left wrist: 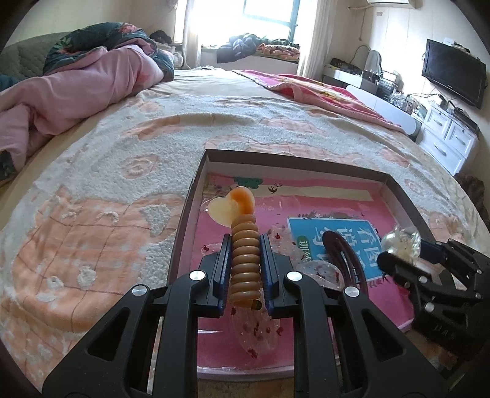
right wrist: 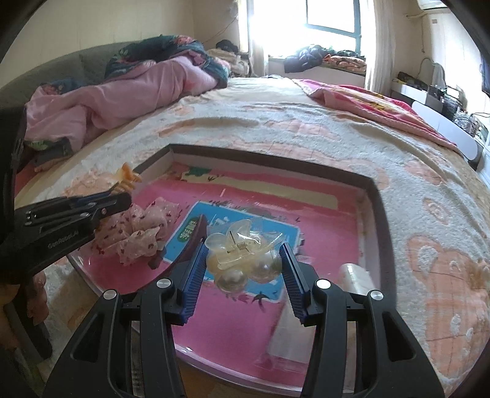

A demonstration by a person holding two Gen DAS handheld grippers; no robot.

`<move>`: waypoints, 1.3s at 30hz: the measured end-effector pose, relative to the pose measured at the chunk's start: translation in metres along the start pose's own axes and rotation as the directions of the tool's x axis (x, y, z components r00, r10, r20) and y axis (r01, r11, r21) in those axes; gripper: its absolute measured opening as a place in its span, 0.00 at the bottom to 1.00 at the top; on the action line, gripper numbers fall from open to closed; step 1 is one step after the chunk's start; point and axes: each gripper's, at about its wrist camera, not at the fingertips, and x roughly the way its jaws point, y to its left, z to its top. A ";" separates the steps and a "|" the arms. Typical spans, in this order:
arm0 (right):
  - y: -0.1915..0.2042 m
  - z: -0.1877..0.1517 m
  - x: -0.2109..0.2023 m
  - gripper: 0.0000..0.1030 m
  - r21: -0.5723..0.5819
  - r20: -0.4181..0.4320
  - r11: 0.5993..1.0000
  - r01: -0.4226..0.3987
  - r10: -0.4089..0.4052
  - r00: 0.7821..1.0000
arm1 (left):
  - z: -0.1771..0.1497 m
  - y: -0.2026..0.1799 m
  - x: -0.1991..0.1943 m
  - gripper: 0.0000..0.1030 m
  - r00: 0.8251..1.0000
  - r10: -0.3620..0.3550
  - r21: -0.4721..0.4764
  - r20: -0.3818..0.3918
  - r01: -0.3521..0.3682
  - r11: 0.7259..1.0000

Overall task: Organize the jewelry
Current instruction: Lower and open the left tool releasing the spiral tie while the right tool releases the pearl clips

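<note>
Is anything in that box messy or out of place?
Somewhat: a pink floral scrunchie lies crumpled in the box, and a dark hair clip rests tilted beside it. Nothing looks broken or spilled.

Bedroom, daylight. Big bed [left wrist: 214, 122] w/ cream-and-peach fleece blanket [left wrist: 92, 214] covering most of it. Pink duvet [left wrist: 76, 88] bunched along the bed's left edge, dark floral quilt [left wrist: 101, 36] on top of it, green headboard [left wrist: 24, 52] behind. Pink patterned blanket [left wrist: 321, 88] folded at the far right corner. Window [left wrist: 269, 12] in the far wall, blown out bright, pale curtains [left wrist: 315, 33] each side; clothes heaped on the sill [left wrist: 260, 46]. Right wall: flat TV [left wrist: 453, 72] mounted, white drawer unit [left wrist: 447, 137] below, cluttered w/ cables. Walls cream.
</note>
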 end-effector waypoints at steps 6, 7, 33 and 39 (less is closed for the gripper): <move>0.006 -0.002 0.007 0.45 -0.010 -0.032 1.000 -0.012 0.012 0.999 | 0.000 0.000 0.004 0.11 1.000 0.000 0.003 -0.009 0.000 1.000; 0.007 -0.003 0.008 0.45 -0.009 -0.036 1.000 -0.014 0.013 0.999 | -0.001 0.000 0.005 0.11 1.000 0.001 0.003 -0.011 -0.001 1.000; -0.003 -0.021 -0.029 0.58 0.030 0.046 0.999 -0.016 0.015 0.999 | -0.008 -0.012 0.001 0.23 0.999 -0.008 0.030 -0.034 0.009 1.000; -0.008 -0.025 -0.049 0.66 0.055 0.081 0.998 -0.008 0.004 0.997 | -0.007 -0.016 -0.015 0.39 1.000 -0.018 0.036 -0.001 0.018 0.999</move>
